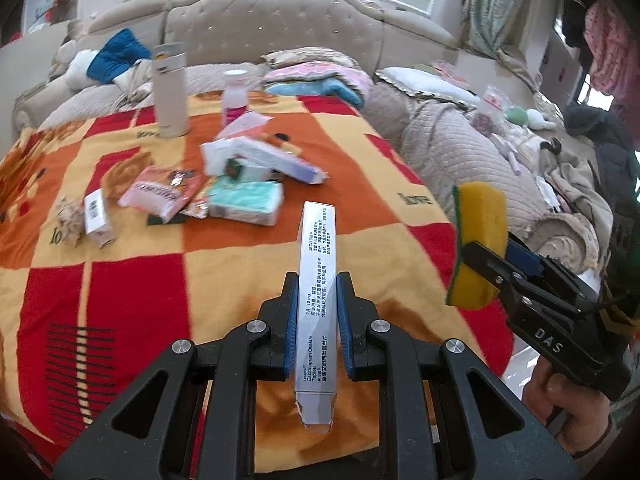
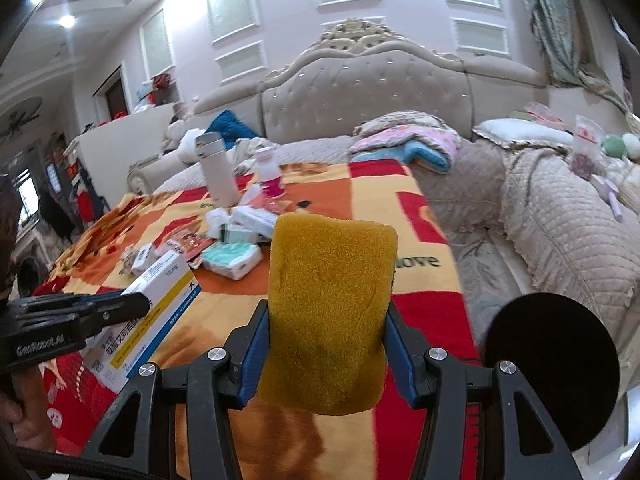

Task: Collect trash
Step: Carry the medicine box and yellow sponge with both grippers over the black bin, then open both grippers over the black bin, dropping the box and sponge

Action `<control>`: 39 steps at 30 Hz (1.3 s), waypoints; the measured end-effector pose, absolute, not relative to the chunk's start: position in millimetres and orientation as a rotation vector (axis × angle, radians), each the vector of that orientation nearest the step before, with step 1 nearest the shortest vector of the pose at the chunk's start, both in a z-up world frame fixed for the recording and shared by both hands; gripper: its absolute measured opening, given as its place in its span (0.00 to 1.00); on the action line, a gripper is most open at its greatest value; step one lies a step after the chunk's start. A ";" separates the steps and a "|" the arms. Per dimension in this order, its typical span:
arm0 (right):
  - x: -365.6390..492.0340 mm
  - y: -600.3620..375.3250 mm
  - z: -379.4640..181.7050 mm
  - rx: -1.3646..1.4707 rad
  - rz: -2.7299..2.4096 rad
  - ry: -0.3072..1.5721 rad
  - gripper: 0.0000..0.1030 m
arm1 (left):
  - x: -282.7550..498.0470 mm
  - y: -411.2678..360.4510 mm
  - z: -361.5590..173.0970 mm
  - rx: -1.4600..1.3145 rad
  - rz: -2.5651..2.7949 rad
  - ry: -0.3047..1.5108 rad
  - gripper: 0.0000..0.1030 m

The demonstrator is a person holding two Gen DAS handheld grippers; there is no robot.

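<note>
- Left gripper (image 1: 317,280): jaws drawn in tight on a flat medicine box (image 1: 317,292), clamped edge-on between the blue pads; the box sticks out forward over the blanket (image 1: 248,264) and its torn end hangs back toward the camera.
- Right gripper (image 2: 326,312): jaws about half apart, pads pressed against both sides of a yellow sponge (image 2: 330,308) — sponge upright, dark green scouring layer on one face.
- In the left wrist view the right gripper sits at the right, past the blanket's edge, a hand (image 1: 568,404) on its handle.
- Remaining trash: a loose heap of small boxes and packets (image 1: 240,176) mid-blanket, well ahead of both grippers.
- Beyond the heap: white flask (image 1: 170,88) upright, small bottle (image 1: 235,94) just beside it.
- A crumpled paper ball (image 1: 70,216) lies at the heap's left end.
</note>
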State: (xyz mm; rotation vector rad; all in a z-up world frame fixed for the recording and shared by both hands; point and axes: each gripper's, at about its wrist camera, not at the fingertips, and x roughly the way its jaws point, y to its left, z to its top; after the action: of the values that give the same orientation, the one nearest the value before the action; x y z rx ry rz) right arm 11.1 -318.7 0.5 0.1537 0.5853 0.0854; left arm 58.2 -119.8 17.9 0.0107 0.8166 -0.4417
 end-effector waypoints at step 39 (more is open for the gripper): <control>-30.9 -510.6 -37.3 0.388 -0.414 0.684 0.54 | 86.3 -394.7 -19.7 0.171 -0.909 0.883 0.16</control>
State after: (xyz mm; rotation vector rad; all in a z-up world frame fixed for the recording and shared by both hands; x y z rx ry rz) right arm -30.9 -510.6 -37.3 0.3880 0.6836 -0.4145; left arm 86.3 -394.7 -19.7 0.1711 0.8826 -0.9087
